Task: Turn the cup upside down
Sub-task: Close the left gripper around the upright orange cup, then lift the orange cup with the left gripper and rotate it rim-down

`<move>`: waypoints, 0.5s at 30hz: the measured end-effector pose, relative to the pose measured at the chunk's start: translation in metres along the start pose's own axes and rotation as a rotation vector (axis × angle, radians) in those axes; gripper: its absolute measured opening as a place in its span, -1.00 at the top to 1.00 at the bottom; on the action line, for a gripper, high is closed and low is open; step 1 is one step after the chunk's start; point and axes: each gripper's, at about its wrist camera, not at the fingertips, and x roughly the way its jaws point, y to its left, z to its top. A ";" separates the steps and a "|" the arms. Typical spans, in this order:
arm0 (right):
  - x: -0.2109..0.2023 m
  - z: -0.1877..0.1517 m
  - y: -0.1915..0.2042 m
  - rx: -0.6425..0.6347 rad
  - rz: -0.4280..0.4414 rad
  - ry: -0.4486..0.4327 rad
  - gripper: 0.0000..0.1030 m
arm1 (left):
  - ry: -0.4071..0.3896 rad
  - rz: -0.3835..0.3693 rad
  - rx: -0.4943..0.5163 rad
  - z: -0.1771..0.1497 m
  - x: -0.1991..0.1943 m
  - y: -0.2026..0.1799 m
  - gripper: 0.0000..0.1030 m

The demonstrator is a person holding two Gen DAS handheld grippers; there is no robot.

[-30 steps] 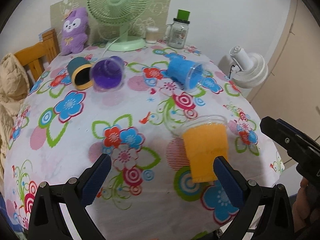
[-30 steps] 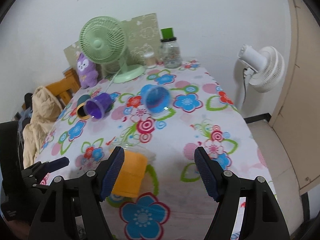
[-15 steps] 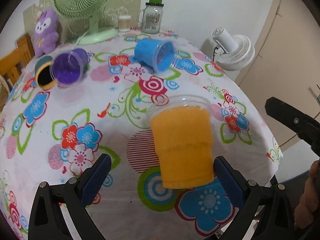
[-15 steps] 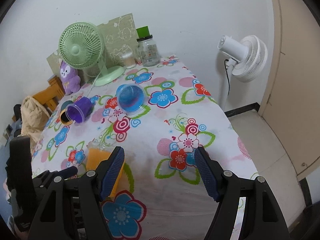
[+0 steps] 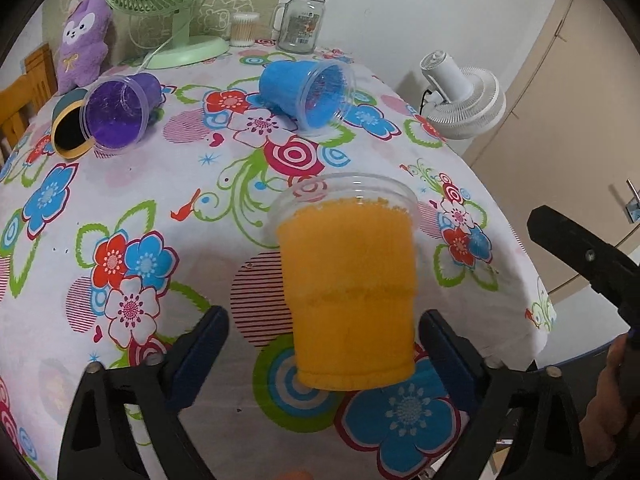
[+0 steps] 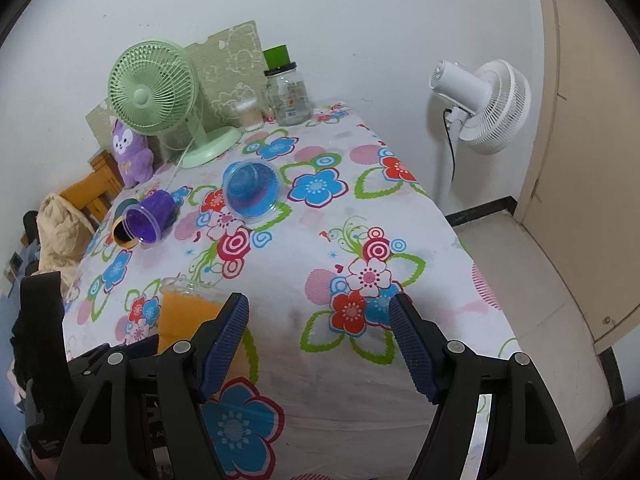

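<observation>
Surface: floral table [image 5: 120, 208], cups strewn.
Left gripper [image 5: 324, 354]: fingers spread wide, straddling the orange cup [image 5: 348, 292] for a side grasp.
Orange cup: near edge, tipped.
Right gripper [image 6: 318, 344]: released, empty, idle.

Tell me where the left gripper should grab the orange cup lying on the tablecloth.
Grip the orange cup across its lower body, near the closed base, coming straight in from the base end. It lies on its side with its clear rim pointing away, and the left gripper is open with its fingers already on either side of it.
</observation>
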 end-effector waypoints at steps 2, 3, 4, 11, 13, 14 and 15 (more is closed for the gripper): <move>0.001 0.000 0.000 -0.001 -0.002 0.003 -0.46 | 0.011 0.003 0.004 0.000 0.002 0.000 -0.61; 0.001 0.000 0.000 -0.001 -0.002 0.004 -0.46 | 0.013 0.002 0.004 0.000 0.002 0.001 -0.50; 0.001 0.000 0.000 -0.001 -0.001 0.005 -0.47 | 0.014 -0.001 0.002 0.000 0.002 0.001 -0.43; 0.005 -0.001 0.003 -0.009 0.000 0.013 -0.46 | 0.022 0.000 0.014 0.000 0.002 0.002 -0.10; 0.006 -0.001 0.004 -0.010 0.000 0.014 -0.47 | 0.018 0.000 0.017 -0.001 0.001 0.003 -0.10; 0.006 -0.001 0.004 -0.010 -0.001 0.015 -0.47 | 0.019 0.003 0.019 -0.001 0.000 0.003 -0.10; 0.007 -0.001 0.004 -0.008 0.001 0.016 -0.47 | 0.023 0.007 0.021 -0.001 0.000 0.003 -0.10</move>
